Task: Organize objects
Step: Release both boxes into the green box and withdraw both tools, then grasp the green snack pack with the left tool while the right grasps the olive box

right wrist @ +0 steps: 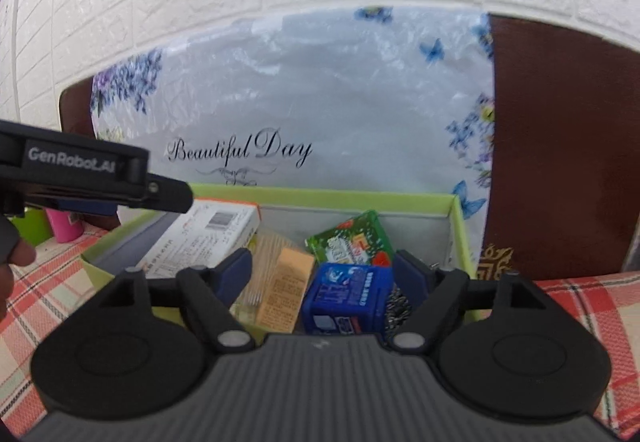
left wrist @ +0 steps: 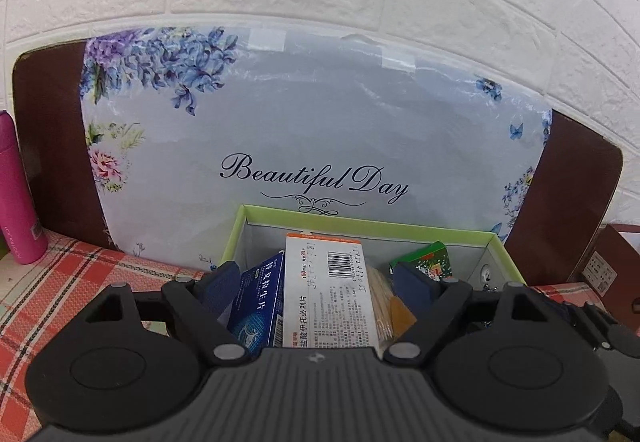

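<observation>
A green-rimmed open box (left wrist: 360, 222) (right wrist: 320, 195) stands on the plaid cloth. It holds a white and orange medicine box (left wrist: 324, 282) (right wrist: 208, 238), a blue medicine box (left wrist: 260, 306), a toothpick tub (right wrist: 266, 254), an orange carton (right wrist: 286, 290), a green gum pack (right wrist: 352, 242), a blue gum box (right wrist: 346, 298) and some metal chain (right wrist: 398, 312). My left gripper (left wrist: 320, 278) is open over the box's left part, the white box between its fingers but untouched. Over the right part, my right gripper (right wrist: 324, 268) is open, the blue gum box lying loose between its fingers.
A floral "Beautiful Day" board (left wrist: 320, 129) leans on the white brick wall right behind the box. A pink bottle (left wrist: 20, 193) stands at the left and a brown carton (left wrist: 616, 262) at the right. In the right wrist view, the left gripper's fingers (right wrist: 172, 195) and a hand (right wrist: 16, 254) show at the left.
</observation>
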{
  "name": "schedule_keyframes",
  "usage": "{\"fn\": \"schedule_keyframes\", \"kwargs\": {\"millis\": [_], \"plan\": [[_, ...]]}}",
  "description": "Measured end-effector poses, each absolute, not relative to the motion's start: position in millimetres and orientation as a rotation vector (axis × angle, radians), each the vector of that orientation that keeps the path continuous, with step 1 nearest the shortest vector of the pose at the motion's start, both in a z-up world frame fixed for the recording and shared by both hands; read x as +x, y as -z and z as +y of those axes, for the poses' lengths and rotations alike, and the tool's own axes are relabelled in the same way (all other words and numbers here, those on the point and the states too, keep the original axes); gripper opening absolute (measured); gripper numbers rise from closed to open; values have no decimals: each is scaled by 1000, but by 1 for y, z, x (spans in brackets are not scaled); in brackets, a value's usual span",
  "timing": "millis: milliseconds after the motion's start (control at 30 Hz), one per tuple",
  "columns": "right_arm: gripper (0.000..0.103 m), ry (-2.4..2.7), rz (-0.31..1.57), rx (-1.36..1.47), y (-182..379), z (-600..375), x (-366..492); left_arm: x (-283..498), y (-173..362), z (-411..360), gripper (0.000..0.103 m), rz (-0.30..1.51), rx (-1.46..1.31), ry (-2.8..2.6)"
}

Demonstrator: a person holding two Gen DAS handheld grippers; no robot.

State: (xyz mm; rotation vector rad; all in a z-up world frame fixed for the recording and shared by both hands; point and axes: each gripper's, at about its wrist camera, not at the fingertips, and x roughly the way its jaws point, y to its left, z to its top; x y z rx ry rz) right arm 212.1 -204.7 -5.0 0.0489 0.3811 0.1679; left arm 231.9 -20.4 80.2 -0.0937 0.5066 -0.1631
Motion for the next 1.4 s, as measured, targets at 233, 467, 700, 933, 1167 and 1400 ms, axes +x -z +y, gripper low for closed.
{"fn": "schedule_keyframes", "kwargs": {"millis": [233,467,700,933,1167,1400], "plan": [[90,-154,319,65,-18,-218,150,156,-87,-2,87,479,-125,172],[90,-267,503,-1,23,-216,105,98,-45,14,87,583,-122,145],[75,-330,650,-13,51,-193,107,91,-14,24,87,658,-130,111],[62,-377,718,32,54,-185,66,123,0,24,87,618,-137,34],[62,-359,726,98,50,-191,45,155,5,16,87,537,80,219],[59,-331,726,76,49,-188,51,168,21,15,77,615,123,266]]}}
